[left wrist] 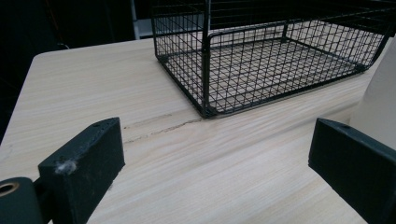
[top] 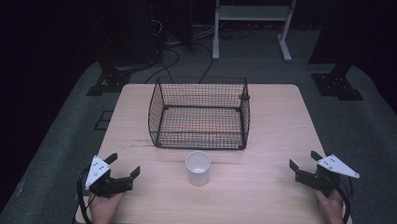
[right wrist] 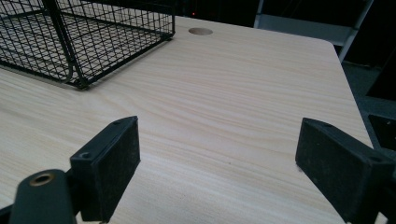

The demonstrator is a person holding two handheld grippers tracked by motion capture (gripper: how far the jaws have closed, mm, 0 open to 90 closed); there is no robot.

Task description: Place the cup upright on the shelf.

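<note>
You are at the start position: no grasp has begun. Your left gripper and right gripper rest low near the front corners of the table, jaws spread wide, nothing between them. The cup stands upright at centre front, just before the basket, apart from it. Next move, as judged: bring one gripper level to the cup, straddle its wall, then close.

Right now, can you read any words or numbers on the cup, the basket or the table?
None: no word, number or sign can be read anywhere. The white cup is plain, the black wire basket carries no tag, and the wooden table shows only grain.
</note>
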